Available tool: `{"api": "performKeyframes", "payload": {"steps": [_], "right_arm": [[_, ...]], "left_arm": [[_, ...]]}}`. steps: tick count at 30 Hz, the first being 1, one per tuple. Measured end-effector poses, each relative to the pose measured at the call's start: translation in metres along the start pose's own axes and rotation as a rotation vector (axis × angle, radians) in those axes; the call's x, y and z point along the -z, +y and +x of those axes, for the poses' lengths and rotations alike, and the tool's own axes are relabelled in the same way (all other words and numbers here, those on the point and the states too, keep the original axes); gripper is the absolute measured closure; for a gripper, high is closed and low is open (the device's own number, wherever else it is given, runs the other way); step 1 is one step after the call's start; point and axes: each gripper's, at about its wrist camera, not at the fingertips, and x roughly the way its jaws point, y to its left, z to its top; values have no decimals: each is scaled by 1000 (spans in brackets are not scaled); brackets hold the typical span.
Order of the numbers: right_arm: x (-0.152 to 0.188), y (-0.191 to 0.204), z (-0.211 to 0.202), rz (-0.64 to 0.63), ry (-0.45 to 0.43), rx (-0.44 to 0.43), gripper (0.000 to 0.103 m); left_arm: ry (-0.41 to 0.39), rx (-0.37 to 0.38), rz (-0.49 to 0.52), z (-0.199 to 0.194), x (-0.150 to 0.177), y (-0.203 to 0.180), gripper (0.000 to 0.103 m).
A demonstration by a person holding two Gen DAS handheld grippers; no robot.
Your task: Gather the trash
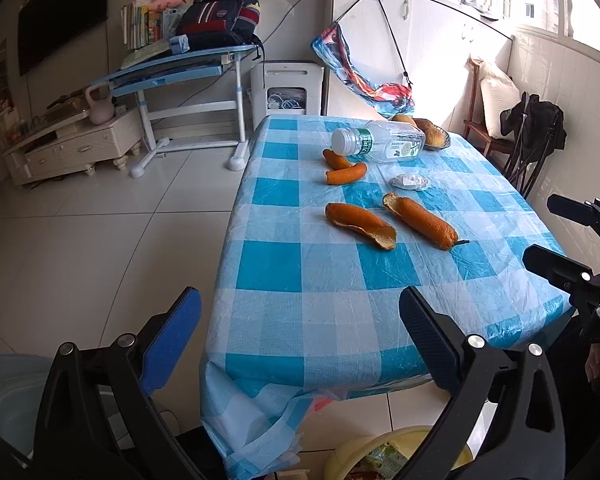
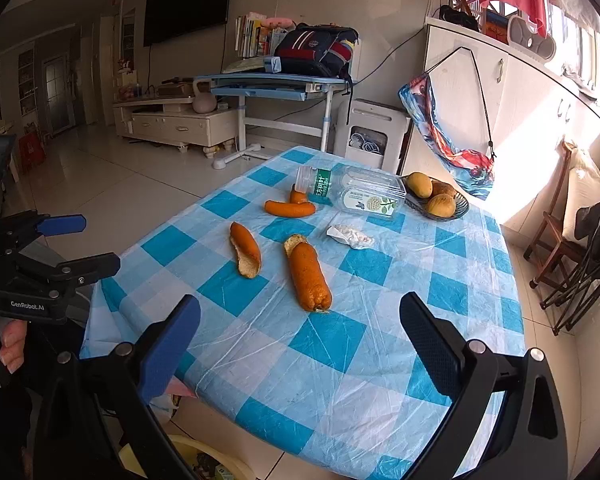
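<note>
Four curled orange peel strips (image 2: 308,276) lie scattered mid-counter, with a crumpled white tissue (image 2: 350,236) just beside them and a clear plastic bottle (image 2: 352,190) on its side behind. That's your trash, all still on the blue-checked counter (image 2: 340,360). The yellow plastic bin (image 1: 396,456) waits below the near edge, handy for drops. Your left tongs (image 1: 300,344) and right tongs (image 2: 300,350) both hover spread wide, holding nothing.

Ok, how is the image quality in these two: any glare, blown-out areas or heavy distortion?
Left wrist view: the window wall is blown out by sunlight, though the table is evenly lit and sharp; fisheye bending curves the table edges. Right wrist view: an overexposed sun patch on the cabinet, a dim room at left, and sharp peels.
</note>
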Motion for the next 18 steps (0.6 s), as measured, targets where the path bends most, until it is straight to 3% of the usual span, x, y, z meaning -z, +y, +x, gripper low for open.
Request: {"api": "performKeyframes", "payload": {"steps": [4,11,18], "right_arm": [[-6,-3,11,0,34,-18,7],[-27,-9,34,-78,55,-2,7],[-27,-26,63,-35,111,-19,7]], "left_arm": [[26,75,17,22,-19,-10,7],[91,216,-65,57,-36,-20,7],[134,196,-158,89,-44,-23,12]]}}
